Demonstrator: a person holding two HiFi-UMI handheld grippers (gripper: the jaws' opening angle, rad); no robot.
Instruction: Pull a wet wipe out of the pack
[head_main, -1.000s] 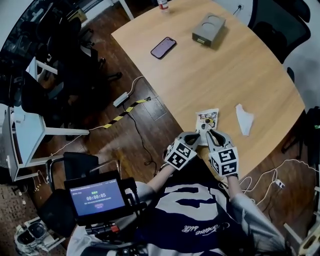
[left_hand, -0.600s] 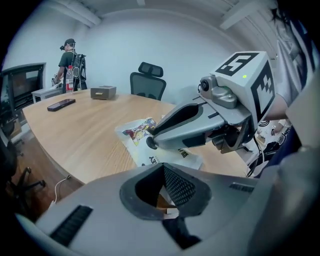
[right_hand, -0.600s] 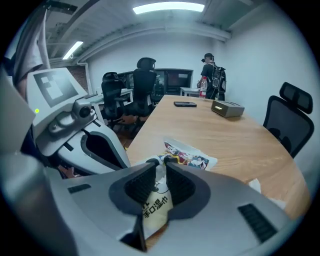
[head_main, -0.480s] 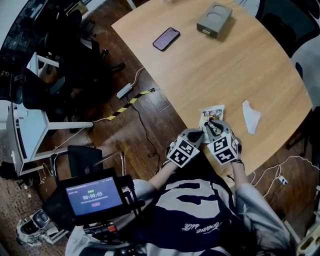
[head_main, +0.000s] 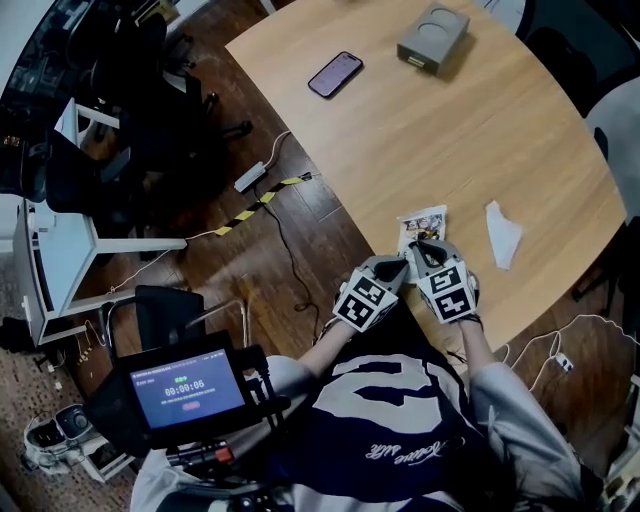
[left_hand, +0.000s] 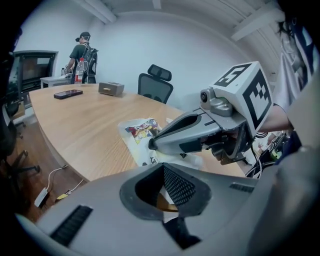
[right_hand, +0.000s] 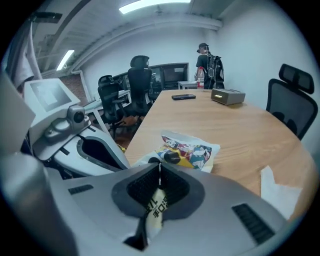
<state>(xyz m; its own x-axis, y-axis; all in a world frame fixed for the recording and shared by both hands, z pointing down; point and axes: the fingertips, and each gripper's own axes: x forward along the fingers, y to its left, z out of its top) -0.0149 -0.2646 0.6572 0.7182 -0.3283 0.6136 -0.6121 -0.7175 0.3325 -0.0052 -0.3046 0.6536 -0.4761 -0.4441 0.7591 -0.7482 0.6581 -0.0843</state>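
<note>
Step in hand looks like opening: pack (head_main: 422, 222) lies at near edge of desk (head_main: 450, 120), left tool (left_hand: 162, 167) nips its side to hold it, right tool (right_hand: 160, 167) pinches sticker flap (right_hand: 156, 210), so next prob. peel flap up & grab a wipe.

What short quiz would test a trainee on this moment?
1. True or false: the right tongs are open and empty.
2. In the head view, what lies just right of the pack? A) a bottle B) a white sheet C) a cup
3. Fill in: in the head view, the phone lies to the ___ of the box.

Key
1. False: they are shut on the pack's printed flap.
2. B
3. left
</note>
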